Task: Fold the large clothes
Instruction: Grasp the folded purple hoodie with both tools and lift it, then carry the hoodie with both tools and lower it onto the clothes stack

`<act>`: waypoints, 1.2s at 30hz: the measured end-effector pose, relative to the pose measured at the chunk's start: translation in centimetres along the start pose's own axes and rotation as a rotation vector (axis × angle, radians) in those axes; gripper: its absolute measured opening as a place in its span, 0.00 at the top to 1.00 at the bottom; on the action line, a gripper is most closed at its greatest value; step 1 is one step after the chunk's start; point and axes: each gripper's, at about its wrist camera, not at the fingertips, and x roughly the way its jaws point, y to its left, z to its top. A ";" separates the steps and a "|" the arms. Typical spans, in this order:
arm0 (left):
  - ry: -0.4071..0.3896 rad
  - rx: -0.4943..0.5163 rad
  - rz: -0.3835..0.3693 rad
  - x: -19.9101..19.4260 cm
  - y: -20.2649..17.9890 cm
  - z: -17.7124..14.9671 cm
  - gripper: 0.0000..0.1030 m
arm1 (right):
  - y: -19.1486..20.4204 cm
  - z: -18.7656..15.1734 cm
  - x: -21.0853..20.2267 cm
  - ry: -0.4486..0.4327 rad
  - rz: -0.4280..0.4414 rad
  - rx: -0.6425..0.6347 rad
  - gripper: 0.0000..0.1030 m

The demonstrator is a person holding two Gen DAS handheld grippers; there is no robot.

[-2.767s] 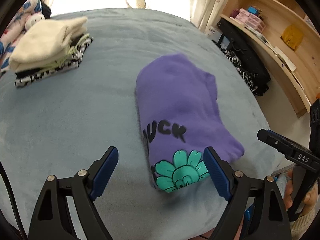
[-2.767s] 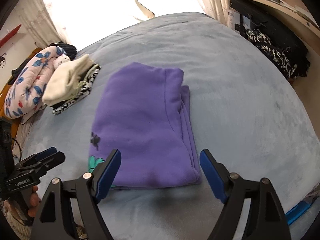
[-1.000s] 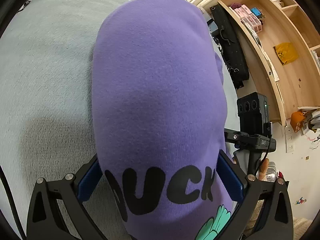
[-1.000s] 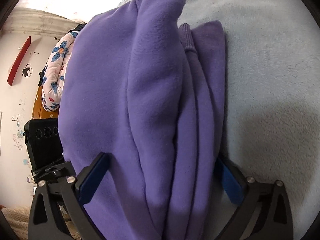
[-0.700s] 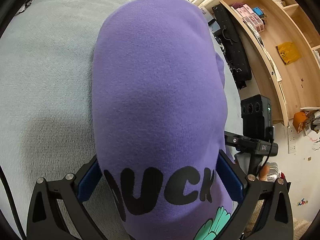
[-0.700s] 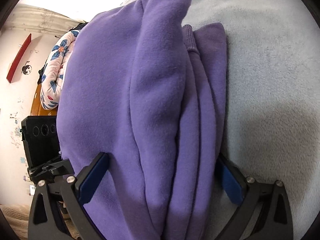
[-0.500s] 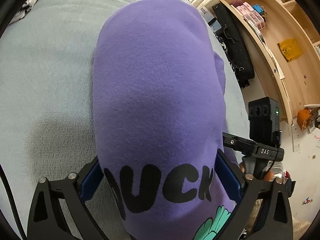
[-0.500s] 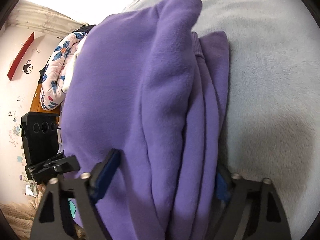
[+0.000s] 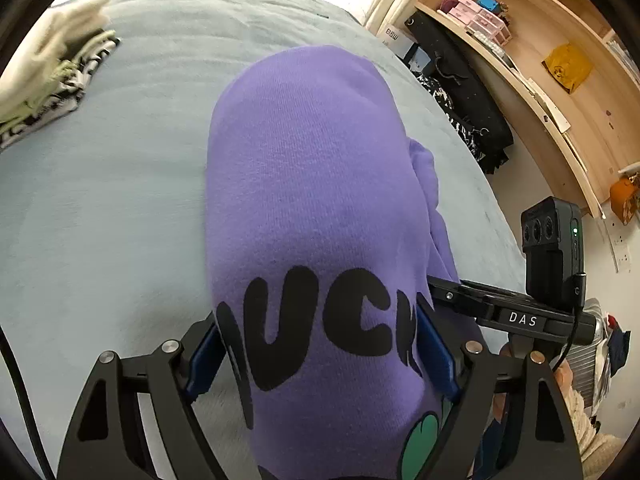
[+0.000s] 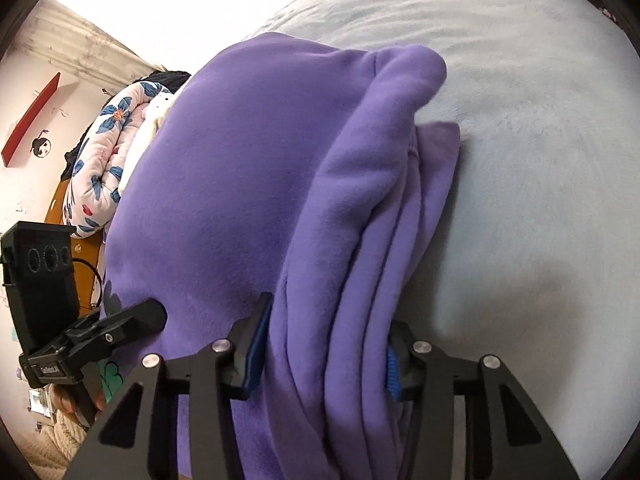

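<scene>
Both grippers had just been closing, each with the folded purple sweatshirt (image 9: 316,184) between its jaws. Left gripper (image 9: 320,360) clamped the near end at the printed lettering, blue pads pressed into the bundle on both sides. Right gripper (image 10: 322,354) pinched the stacked layer edges on the other side of the same near end, fabric bunched tight between its pads.

The sweatshirt sat on the grey-blue bedspread (image 9: 104,216), far end resting on it, near end gathered in the two grips. Gripping both near corners looked deliberate: a thick multi-layer fold would sag or fan open if carried from one side only. The right grip sat on the loose edges, probably to keep those layers from sliding apart.

A pile of folded clothes (image 9: 52,68) lay at the far left of the bed, well apart from the sweatshirt. Likely the drop-off spot, so this read as the pick-up before transfer.

Risk: inner layers slipping out of the right pinch once the bundle hangs free.
</scene>
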 end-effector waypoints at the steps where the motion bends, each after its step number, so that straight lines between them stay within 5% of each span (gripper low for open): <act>1: -0.005 0.002 0.002 -0.7 0.2 -0.2 0.20 | 0.6 -0.4 -0.2 -0.006 0.003 0.001 0.56; 9: -0.072 -0.024 -0.001 -9.5 2.8 -2.3 0.20 | 8.6 -2.2 -1.9 -0.035 0.027 -0.079 0.56; 19: -0.173 -0.075 -0.003 -22.9 13.0 -1.6 0.19 | 22.4 0.0 -1.3 -0.100 0.111 -0.201 0.57; 29: -0.294 -0.100 -0.002 -32.7 24.7 10.0 0.19 | 36.5 11.6 3.8 -0.187 0.180 -0.309 0.57; 36: -0.337 -0.104 0.007 -33.8 34.3 21.1 0.19 | 42.6 21.5 10.8 -0.226 0.191 -0.324 0.57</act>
